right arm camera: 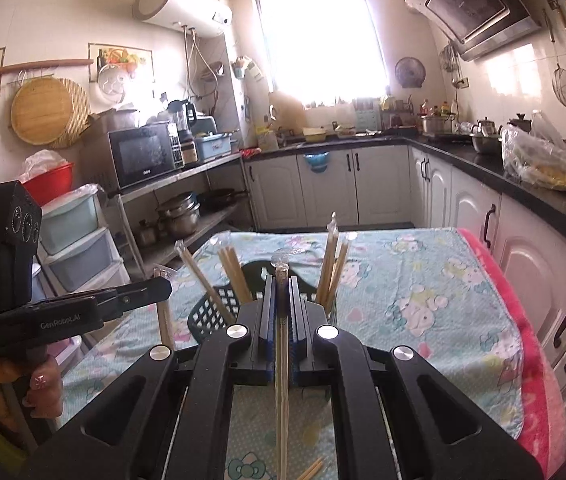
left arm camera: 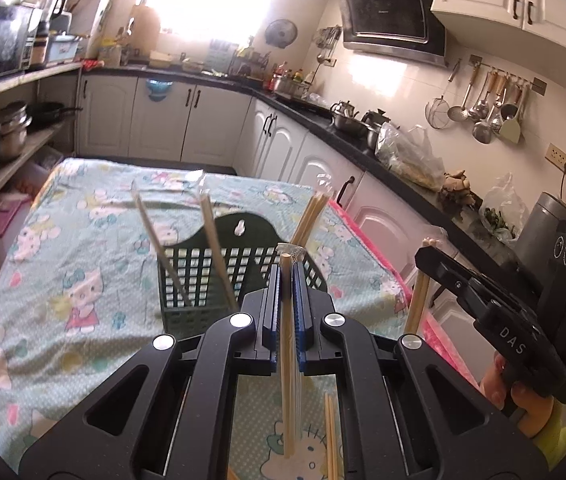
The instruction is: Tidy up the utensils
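A dark green slotted utensil basket [left arm camera: 203, 280] stands on the cartoon-print cloth, with several wrapped chopstick pairs [left arm camera: 213, 252] leaning in it. It also shows in the right wrist view [right arm camera: 213, 312]. My left gripper [left arm camera: 286, 276] is shut on a wrapped pair of wooden chopsticks [left arm camera: 286, 360], held upright just in front of the basket. My right gripper [right arm camera: 281, 284] is shut on another wrapped pair of chopsticks [right arm camera: 281, 380], also upright near the basket. The right gripper shows in the left wrist view [left arm camera: 435, 258], gripping its chopsticks beside the table's right edge.
Loose chopsticks [left arm camera: 332, 436] lie on the cloth [left arm camera: 83, 240] below my left gripper; more lie in the right wrist view [right arm camera: 311, 470]. A pink blanket edge [right arm camera: 539, 360] borders the table's right side. Cabinets [right arm camera: 523, 260] and a black counter run along the right, shelves [right arm camera: 187, 216] on the left.
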The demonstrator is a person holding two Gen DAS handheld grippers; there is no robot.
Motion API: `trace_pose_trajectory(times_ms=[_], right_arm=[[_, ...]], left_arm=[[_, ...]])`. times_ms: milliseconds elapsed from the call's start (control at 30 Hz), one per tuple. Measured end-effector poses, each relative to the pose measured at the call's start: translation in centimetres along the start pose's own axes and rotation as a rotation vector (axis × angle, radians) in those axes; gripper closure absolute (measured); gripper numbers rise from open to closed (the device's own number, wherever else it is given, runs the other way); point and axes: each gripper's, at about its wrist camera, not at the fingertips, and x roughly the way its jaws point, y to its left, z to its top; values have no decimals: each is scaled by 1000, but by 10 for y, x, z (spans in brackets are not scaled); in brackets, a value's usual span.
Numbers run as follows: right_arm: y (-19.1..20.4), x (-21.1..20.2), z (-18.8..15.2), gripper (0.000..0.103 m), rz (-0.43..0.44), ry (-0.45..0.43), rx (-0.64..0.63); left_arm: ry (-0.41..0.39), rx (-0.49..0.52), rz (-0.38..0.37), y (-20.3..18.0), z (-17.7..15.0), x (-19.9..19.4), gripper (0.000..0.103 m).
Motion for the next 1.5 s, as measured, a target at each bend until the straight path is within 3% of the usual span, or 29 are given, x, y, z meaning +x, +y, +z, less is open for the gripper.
trace_pose_trajectory(times_ms=[867, 1500], right_arm=[[6, 18, 70, 97, -3, -200, -52], [1, 47, 83, 97, -21, -269, -73]], left_arm=[[-201, 103, 103, -7, 65, -16, 100], [-295, 125, 230, 9, 86, 3, 100]])
